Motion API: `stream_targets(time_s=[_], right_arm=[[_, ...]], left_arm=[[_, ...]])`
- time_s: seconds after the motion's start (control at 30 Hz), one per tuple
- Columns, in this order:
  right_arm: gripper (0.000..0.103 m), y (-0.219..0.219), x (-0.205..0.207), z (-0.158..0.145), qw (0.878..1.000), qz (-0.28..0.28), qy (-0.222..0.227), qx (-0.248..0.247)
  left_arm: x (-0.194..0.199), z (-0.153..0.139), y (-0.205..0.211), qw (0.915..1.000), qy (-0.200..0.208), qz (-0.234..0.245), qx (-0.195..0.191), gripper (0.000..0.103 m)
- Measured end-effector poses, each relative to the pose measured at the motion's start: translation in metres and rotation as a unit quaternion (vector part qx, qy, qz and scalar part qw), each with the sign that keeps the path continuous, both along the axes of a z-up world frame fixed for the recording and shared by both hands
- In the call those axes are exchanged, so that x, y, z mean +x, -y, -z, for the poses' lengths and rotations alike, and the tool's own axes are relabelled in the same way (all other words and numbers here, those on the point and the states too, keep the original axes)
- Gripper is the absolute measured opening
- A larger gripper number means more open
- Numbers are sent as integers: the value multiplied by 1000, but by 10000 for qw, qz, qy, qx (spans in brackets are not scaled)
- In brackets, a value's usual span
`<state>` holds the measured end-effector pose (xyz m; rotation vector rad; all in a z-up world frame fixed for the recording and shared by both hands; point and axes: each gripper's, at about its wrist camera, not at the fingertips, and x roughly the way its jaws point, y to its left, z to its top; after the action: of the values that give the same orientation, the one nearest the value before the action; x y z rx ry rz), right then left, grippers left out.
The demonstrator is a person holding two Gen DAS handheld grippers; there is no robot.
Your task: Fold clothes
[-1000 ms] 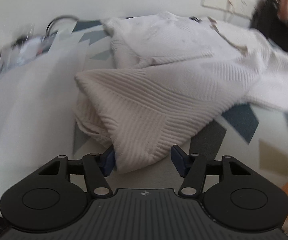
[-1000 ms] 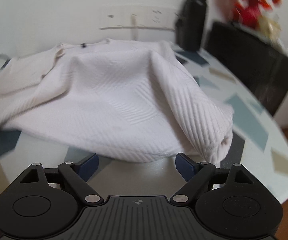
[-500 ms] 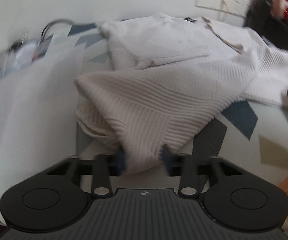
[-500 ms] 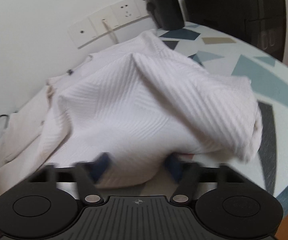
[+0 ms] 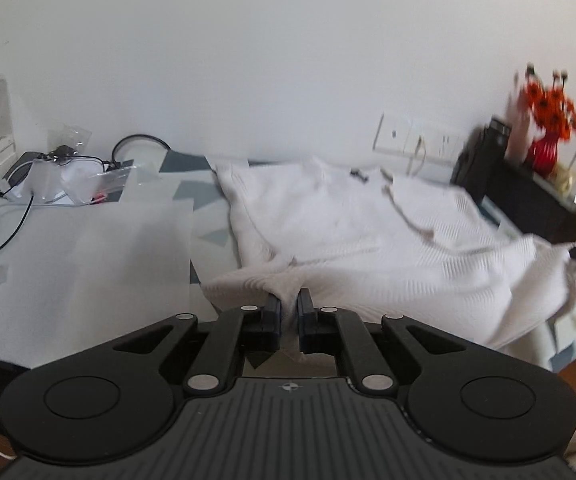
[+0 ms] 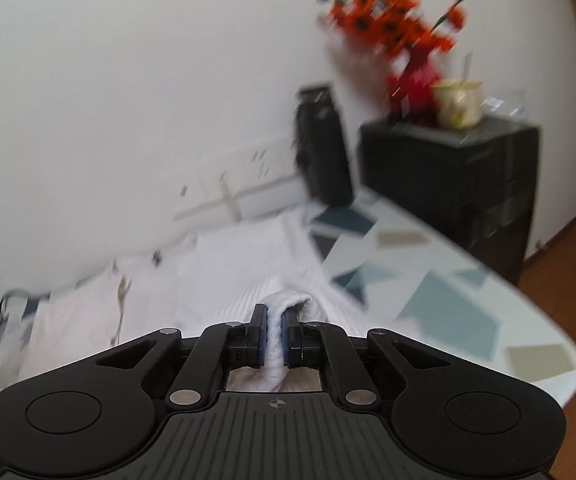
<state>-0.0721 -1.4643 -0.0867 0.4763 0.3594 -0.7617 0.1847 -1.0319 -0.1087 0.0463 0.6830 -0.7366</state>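
Note:
A white ribbed knit garment [image 5: 368, 240] lies spread over the patterned table [image 5: 203, 200], its neck end toward the wall. My left gripper [image 5: 289, 300] is shut on a pinch of its near edge, lifted off the table. In the right wrist view the same garment [image 6: 243, 272] runs away from me, and my right gripper [image 6: 274, 316] is shut on a bunched fold of its hem. The right gripper's tip also shows at the far right of the left wrist view, holding the cloth's corner [image 5: 568, 252].
White sheets of paper [image 5: 87, 248], cables, plastic bags [image 5: 71, 176] and a small black box lie on the table's left. A black bottle [image 6: 324, 148], a black cabinet [image 6: 456, 176] with a red vase of orange flowers [image 6: 412, 84], and wall sockets [image 5: 416, 140] stand at the back right.
Both grippers closed on the garment's near edge and rose, lifting it. Both views now tilt up toward the wall.

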Motion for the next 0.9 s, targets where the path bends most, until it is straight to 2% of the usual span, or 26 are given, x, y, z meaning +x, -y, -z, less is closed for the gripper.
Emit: stream_targets(time_s=[0.07, 0.17, 0.27, 0.4, 0.47, 0.5, 0.53, 0.57, 0.6, 0.63, 0.67, 0.73, 0.8, 0.87, 0.9], right_arm=[[7, 4, -7, -4, 10000, 29, 26, 50], [7, 6, -1, 7, 9992, -83, -246, 307], [7, 3, 24, 30, 9971, -247, -574, 440], [7, 0, 60, 53, 9948, -292, -922, 332], [7, 2, 71, 61, 9934, -299, -1024, 425], [7, 3, 75, 66, 9924, -335, -1082, 480], [8, 2, 77, 69, 9914, -353, -1145, 534], [10, 2, 78, 73, 9902, -361, -1213, 586], [17, 1, 78, 76, 9890, -368, -1281, 638], [31, 0, 79, 79, 9877, -376, -1348, 690], [37, 0, 77, 81, 9873, -357, -1363, 729], [58, -2, 71, 82, 9875, -289, -1330, 794], [67, -3, 63, 81, 9879, -208, -1271, 860], [72, -5, 53, 79, 9883, -122, -1215, 918], [73, -5, 47, 79, 9884, -100, -1159, 981]], left_arm=[[7, 8, 1, 10000, -64, -59, 24, 8], [29, 38, 13, 9993, -254, -149, 234, 8], [54, 72, 28, 9977, -323, -249, 548, 8], [79, 96, 40, 9955, -307, -434, 783, 10], [83, 101, 41, 9945, -297, -498, 873, 16], [84, 103, 41, 9937, -304, -521, 944, 25], [84, 105, 40, 9926, -311, -572, 1028, 44], [83, 105, 38, 9910, -322, -665, 1116, 55], [81, 104, 33, 9898, -320, -769, 1153, 71], [78, 101, 26, 9898, -314, -837, 1109, 73], [74, 99, 19, 9908, -344, -844, 1005, 73], [65, 94, 2, 9926, -472, -785, 801, 73], [53, 89, -12, 9923, -555, -800, 766, 73], [40, 84, -21, 9901, -646, -880, 881, 76], [33, 81, -25, 9892, -711, -910, 899, 82]])
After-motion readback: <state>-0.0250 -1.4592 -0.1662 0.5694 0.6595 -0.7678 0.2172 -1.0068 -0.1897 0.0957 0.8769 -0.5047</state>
